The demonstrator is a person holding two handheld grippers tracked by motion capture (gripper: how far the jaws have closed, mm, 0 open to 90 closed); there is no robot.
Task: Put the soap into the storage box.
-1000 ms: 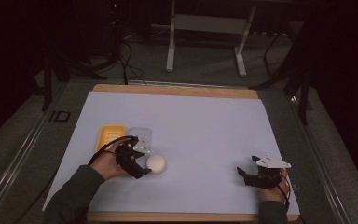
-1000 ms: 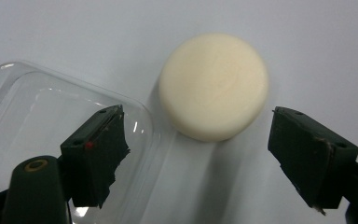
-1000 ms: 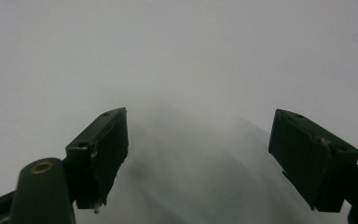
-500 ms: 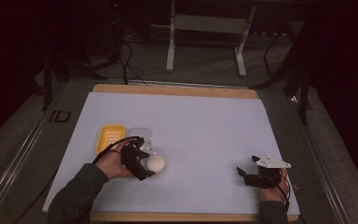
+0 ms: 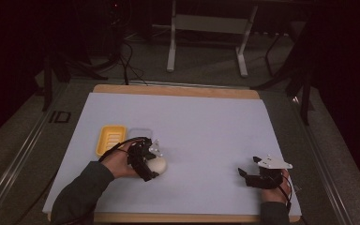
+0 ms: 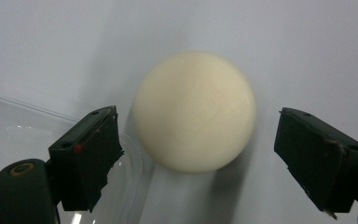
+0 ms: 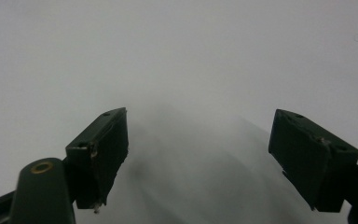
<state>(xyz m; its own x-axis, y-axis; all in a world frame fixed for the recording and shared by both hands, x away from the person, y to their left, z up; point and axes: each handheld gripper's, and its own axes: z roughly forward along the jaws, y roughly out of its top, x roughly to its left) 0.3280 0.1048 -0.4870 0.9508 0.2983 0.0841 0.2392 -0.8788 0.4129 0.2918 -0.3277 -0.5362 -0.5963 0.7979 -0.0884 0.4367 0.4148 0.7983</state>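
We have the left hand-held gripper (image 6: pixel 193 154) spread around the cream ball (image 6: pixel 194 111) on the tabletop (image 5: pixel 206 126), just beside a clear tray (image 6: pixel 23 126). We should centre the ball and squeeze gently, lest it roll. The right hand-held gripper (image 7: pixel 198 158) sits spread and empty.

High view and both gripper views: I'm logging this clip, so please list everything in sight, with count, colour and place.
Ball: one, cream, on the mat between the left hand-held gripper's open jaws, untouched.
Tray: one, yellow, left part of the mat.
Clear container: one, transparent, beside the yellow tray, behind the ball.
Mat: one, pale lavender, covering the tabletop.
Table: one, wooden edge showing at the far side.
Left hand-held gripper: black, open, at the ball.
Right hand-held gripper: black, open, near right, over bare mat.
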